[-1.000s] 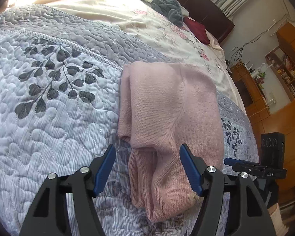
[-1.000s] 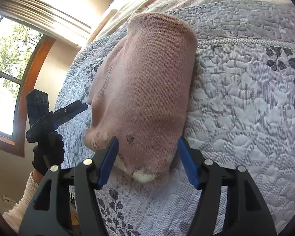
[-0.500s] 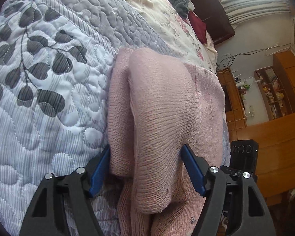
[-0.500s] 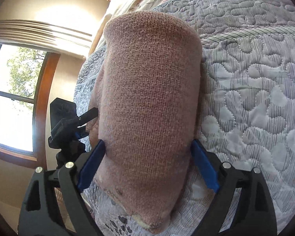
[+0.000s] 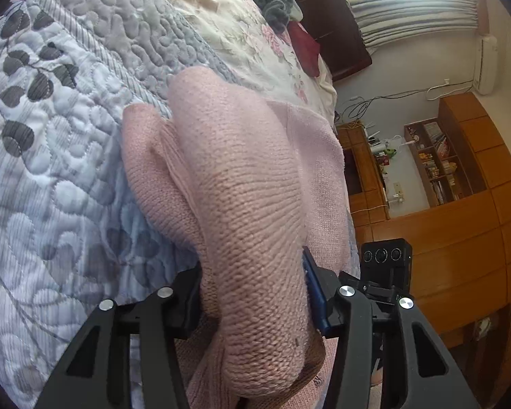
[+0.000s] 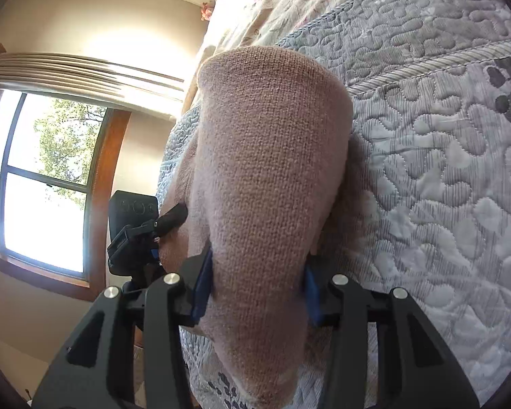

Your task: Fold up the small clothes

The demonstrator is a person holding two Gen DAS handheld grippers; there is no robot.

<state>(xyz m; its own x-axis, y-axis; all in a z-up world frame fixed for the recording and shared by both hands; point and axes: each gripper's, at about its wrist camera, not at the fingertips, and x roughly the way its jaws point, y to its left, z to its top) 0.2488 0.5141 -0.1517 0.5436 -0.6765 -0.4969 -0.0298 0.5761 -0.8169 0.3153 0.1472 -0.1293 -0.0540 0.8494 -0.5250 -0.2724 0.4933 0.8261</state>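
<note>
The left gripper [image 5: 255, 293] has its jaws narrowed onto a thick fold of the pink knitted garment [image 5: 242, 177], the blue pads pressing its sides, and the right gripper [image 6: 259, 289] clamps another bunched fold of the same garment [image 6: 269, 170] likewise. The garment's nearer part rises off the quilted bedspread [image 5: 51, 136], while its farther part lies on the bed. Beyond it, a grey cloth heap [image 5: 276, 0] sits near the dark headboard [image 5: 330, 17].

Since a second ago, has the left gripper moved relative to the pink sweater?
Yes. The left gripper advanced onto the pink sweater lying on the quilt; its tongs closed on a knit fold.
</note>
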